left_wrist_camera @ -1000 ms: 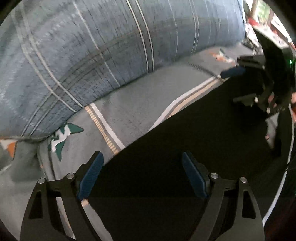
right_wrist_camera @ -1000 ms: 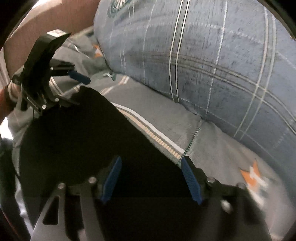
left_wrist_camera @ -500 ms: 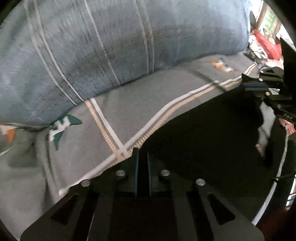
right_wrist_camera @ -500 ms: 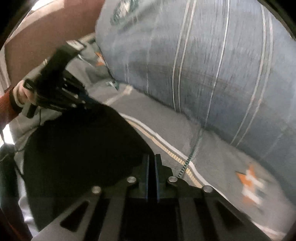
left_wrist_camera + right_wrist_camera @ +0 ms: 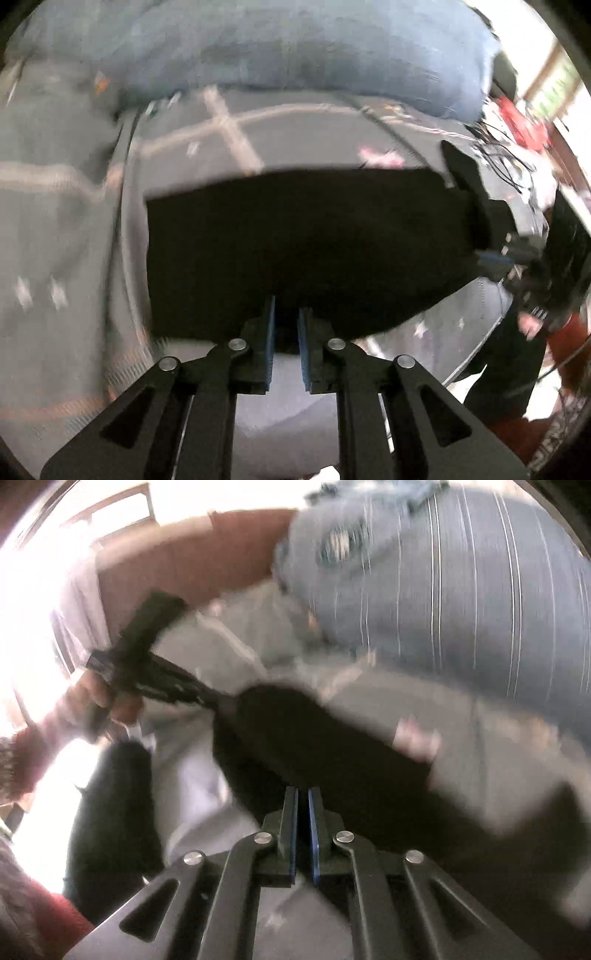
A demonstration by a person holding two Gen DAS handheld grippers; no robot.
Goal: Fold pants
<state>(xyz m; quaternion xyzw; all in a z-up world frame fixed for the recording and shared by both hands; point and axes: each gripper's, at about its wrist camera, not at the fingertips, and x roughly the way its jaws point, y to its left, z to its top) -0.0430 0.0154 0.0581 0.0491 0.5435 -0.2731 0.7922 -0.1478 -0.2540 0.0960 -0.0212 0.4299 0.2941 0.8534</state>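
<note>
Black fabric pants [image 5: 295, 251] on grey patterned bedsheet [image 5: 66, 229], both hand-held grippers pinching an edge: left [image 5: 285, 332], right [image 5: 303, 812]. Mid-fold carry, I'd say. Next: lay edge flat, aligned, then release.

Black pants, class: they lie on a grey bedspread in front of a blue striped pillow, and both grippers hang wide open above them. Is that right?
Not quite. Neither gripper is open: the left gripper and the right gripper each have their jaws shut on an edge of the black pants, as each wrist view shows. The grey bedspread and blue striped pillow are as stated.
</note>
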